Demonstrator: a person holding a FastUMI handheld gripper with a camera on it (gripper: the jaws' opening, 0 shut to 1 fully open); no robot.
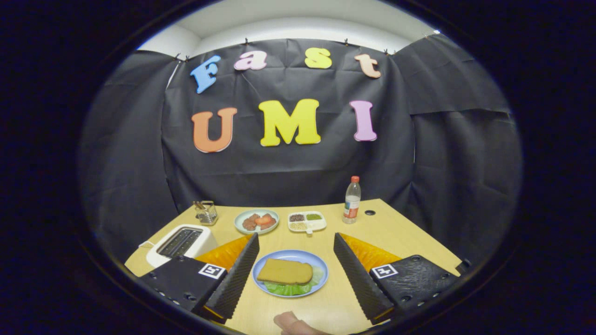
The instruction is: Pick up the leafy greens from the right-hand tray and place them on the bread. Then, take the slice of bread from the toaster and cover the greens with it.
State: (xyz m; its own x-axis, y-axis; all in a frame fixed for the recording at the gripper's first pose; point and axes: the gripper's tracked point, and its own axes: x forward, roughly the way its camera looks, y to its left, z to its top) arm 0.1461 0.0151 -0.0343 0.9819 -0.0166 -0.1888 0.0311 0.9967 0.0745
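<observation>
Resting on the leafy greens [291, 289], a bread slice [285, 271] was seen between the spread, empty hand-held gripper [295, 236]; toaster [180, 243] at ten o'clock.

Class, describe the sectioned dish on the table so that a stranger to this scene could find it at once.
Start at the wooden table and look beyond the open gripper, past the blue plate with the sandwich. The sectioned dish stands between a round plate of food and a bottle. It alone is white and divided into compartments.
</observation>
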